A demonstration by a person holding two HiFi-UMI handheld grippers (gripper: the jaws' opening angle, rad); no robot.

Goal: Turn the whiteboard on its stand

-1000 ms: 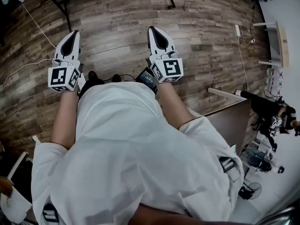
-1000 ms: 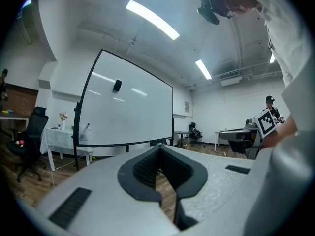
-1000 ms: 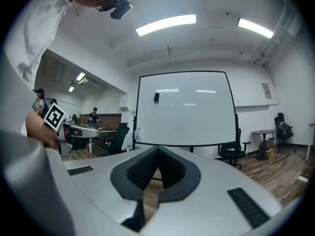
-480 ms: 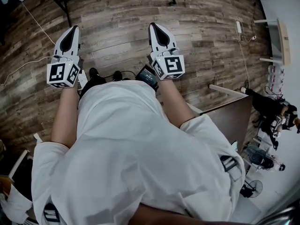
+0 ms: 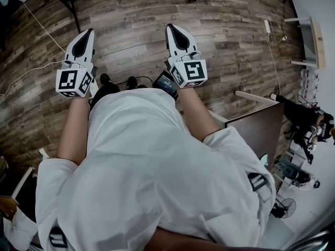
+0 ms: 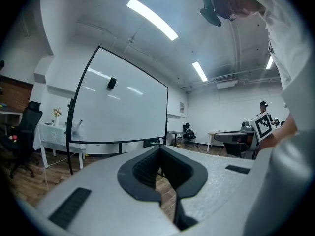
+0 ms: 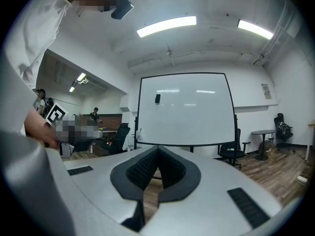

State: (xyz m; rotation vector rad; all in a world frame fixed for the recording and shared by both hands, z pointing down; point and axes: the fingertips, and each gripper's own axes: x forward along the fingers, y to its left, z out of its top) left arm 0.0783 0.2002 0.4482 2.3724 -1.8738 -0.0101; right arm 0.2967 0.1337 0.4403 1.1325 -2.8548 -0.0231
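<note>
Since a second ago the left tongs (image 5: pixel 84 38) have edged slightly nearer the right tongs (image 5: pixel 174 34), which have kept their place. One whiteboard (image 7: pixel 184 109) stands upright on its stand on the wooden floor (image 5: pixel 131 20), well apart ahead of both. The two tongs are closed and empty, side by side. One small dark thing (image 7: pixel 157 98), perhaps an eraser, clings near the board's upper left.

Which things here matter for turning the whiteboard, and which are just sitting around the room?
For the job: whiteboard, its stand, left gripper, right gripper, both shut and empty.
Just lying about: office chair, round table, draped table.
</note>
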